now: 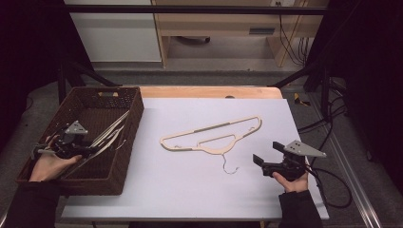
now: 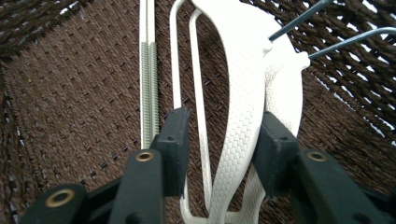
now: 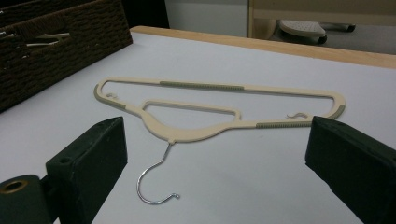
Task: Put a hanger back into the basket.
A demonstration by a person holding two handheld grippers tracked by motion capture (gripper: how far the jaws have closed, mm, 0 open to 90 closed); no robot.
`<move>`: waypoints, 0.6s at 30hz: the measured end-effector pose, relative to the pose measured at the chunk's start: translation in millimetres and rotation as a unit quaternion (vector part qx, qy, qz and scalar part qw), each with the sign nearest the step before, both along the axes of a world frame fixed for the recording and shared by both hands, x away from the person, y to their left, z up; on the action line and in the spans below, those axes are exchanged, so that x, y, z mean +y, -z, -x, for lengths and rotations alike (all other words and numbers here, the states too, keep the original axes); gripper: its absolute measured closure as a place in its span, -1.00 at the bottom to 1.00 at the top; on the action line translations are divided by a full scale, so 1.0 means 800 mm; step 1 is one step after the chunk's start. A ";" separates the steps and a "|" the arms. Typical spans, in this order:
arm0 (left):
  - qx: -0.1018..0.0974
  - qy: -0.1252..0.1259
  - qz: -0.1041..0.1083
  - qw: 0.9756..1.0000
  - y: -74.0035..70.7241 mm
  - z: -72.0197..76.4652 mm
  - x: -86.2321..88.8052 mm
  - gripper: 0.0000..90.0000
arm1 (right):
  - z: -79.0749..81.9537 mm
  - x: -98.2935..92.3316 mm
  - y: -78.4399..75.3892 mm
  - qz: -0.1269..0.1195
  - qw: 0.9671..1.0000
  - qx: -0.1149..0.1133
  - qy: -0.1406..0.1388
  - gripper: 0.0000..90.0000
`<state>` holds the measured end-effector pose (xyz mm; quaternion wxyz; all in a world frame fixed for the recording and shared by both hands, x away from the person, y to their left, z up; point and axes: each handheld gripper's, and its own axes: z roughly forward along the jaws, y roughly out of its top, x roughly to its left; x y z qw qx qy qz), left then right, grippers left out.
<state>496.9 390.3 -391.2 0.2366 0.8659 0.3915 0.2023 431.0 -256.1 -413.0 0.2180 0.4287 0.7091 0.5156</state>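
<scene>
inside the wicker basket [image 1: 128,137], hangers [image 2: 243,121] lie between the left gripper's [image 2: 224,135] parted jaws.

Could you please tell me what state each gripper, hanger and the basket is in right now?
Left gripper: jaws apart around the basket hangers, not pressing.
Right gripper: open, nothing held.
Beige hanger: flat on the table.
Basket hangers: lying inside.
Wicker basket: upright.

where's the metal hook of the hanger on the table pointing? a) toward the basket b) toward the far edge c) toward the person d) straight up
c, the cream hanger lies flat on the white table with its wire hook curling toward the person's edge, near the right gripper.
</scene>
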 end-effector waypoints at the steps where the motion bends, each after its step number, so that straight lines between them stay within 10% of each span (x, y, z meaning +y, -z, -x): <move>1: -0.003 0.000 0.002 1.000 -0.001 0.001 0.001 0.22 | 0.000 0.000 0.000 0.000 1.000 0.000 0.000 -0.87; 14: -0.059 0.016 0.038 0.997 -0.035 0.028 -0.004 0.03 | 0.001 0.000 -0.002 -0.002 1.000 -0.003 0.000 -0.87; 18: -0.109 0.020 0.073 0.991 -0.055 0.039 -0.014 -0.14 | 0.002 0.001 -0.002 -0.003 1.000 -0.004 0.000 -0.87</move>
